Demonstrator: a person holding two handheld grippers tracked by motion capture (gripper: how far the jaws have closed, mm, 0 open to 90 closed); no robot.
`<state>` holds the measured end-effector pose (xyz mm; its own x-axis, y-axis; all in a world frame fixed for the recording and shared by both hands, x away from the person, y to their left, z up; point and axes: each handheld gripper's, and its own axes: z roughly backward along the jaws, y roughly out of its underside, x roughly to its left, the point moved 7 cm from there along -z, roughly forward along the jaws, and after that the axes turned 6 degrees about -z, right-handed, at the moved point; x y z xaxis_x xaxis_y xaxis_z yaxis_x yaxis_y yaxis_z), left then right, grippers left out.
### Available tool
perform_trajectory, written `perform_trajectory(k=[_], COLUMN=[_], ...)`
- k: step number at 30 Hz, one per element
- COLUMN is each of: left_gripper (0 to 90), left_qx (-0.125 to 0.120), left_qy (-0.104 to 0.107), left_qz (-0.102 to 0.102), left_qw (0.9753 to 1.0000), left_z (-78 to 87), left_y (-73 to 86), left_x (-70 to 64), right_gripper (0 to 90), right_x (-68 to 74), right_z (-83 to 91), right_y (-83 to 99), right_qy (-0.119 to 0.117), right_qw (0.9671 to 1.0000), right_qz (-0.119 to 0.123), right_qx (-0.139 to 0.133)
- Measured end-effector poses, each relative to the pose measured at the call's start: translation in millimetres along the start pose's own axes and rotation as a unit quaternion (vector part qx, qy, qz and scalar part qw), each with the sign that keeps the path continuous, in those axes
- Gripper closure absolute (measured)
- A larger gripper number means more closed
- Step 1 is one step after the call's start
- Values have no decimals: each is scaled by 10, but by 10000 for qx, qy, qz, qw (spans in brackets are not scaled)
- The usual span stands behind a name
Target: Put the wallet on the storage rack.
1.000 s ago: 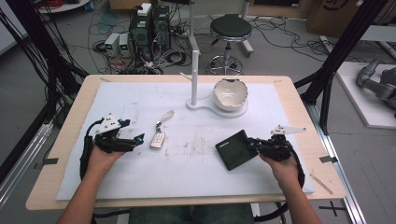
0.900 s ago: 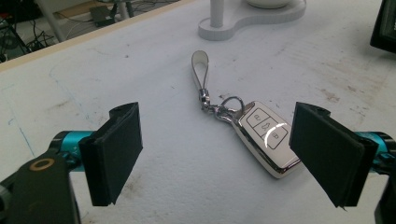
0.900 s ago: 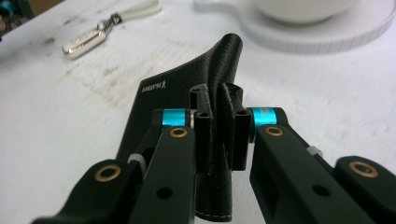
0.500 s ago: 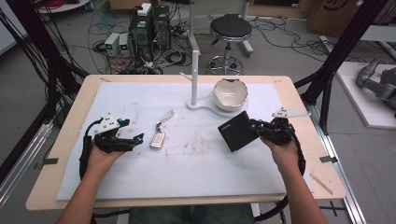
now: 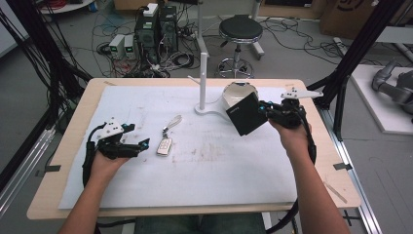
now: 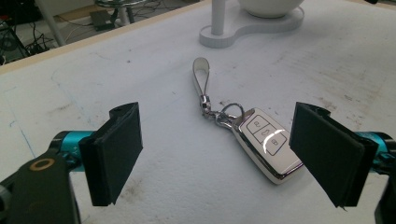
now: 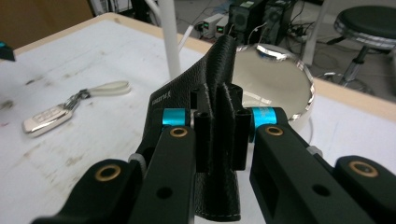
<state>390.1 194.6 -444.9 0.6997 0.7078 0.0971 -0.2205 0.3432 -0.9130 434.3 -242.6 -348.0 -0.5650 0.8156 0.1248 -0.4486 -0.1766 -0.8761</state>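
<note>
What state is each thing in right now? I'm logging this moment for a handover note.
Black leather wallet: lifted off the table, clamped on edge.
Right gripper: shut on the wallet.
Left gripper: open, low over the table.
Car key fob: lying flat, untouched, strap stretched out.
White bowl: upright on its stand, nothing seen inside.

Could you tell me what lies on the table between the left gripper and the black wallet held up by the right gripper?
In the high view, a car key fob with a white strap lies between the left gripper and the wallet.
</note>
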Motion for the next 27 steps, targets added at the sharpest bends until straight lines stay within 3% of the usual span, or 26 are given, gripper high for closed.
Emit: perform_trajectory(k=[16,27], left_gripper=[172,172], left_qx=[-31,-81], left_qy=[14,14], left_qz=[37,87], left_qw=[10000,9999], left_z=[-4,-2], left_y=[-1,-11], left_x=[20,21], right_gripper=[848,847], right_x=[-212,-404], right_z=[-308,-590], right_y=[-514,-530], right_qy=[502,771], right_qw=[9984,9969], right_qz=[234,180], right_qx=[-93,2])
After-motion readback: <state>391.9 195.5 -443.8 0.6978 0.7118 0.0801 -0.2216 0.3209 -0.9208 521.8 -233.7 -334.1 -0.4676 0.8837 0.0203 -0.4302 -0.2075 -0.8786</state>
